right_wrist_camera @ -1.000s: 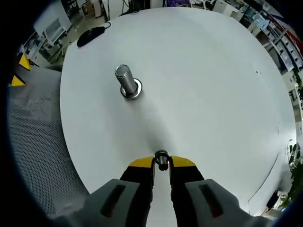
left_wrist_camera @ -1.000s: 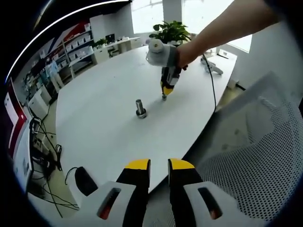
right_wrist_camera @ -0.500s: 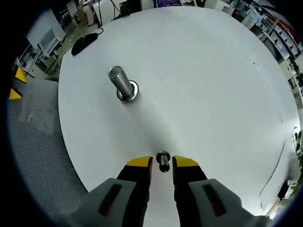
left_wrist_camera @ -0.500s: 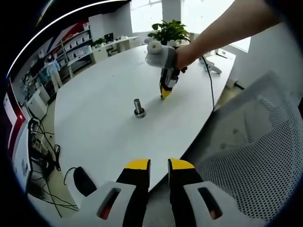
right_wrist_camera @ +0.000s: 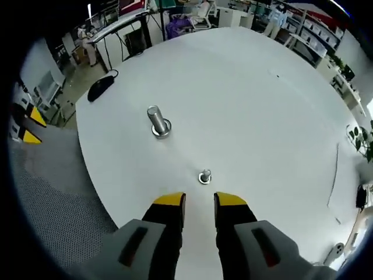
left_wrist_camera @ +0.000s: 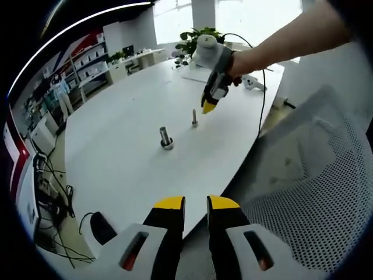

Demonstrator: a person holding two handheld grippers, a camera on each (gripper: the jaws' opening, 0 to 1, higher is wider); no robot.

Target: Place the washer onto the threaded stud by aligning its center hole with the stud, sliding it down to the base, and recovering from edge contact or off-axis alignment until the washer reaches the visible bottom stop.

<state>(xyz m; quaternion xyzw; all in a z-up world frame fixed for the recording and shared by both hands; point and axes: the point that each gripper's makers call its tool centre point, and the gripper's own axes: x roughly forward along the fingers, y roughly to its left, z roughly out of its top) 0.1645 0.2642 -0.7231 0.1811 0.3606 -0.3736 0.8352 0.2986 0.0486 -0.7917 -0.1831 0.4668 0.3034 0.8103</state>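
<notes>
The threaded stud (right_wrist_camera: 156, 118) stands upright on the white bench (right_wrist_camera: 262, 128), its long axis vertical and its threaded end pointing straight up. That leaves a clear drop path for anything slid over it. A bright ring (right_wrist_camera: 162, 132) lies flat around the stud's foot, touching the bench. It looks like a washer at the bottom stop, though it could be the stud's own flange; the pictures do not settle that.

Near the stud, toward the right tool, a small pin (right_wrist_camera: 204, 176) stands upright on a wider foot, parallel to the stud and apart from it. Whether a washer sits on that foot is too small to tell.

The right tool (right_wrist_camera: 199, 201) hangs above the bench beyond the pin from the stud, its jaws spread with nothing between them and touching neither piece. In the left gripper view it points steeply down just above the pin (left_wrist_camera: 194, 118), carried by a hand (left_wrist_camera: 218, 58). From this spread, lifted pose I judge that the pin stands free.

The left tool (left_wrist_camera: 195, 209) waits off the bench edge, well apart from the stud (left_wrist_camera: 165, 136), jaws narrowly parted and empty, likely kept out of the way. A mouse (right_wrist_camera: 100, 87) lies on the bench beyond the stud.
</notes>
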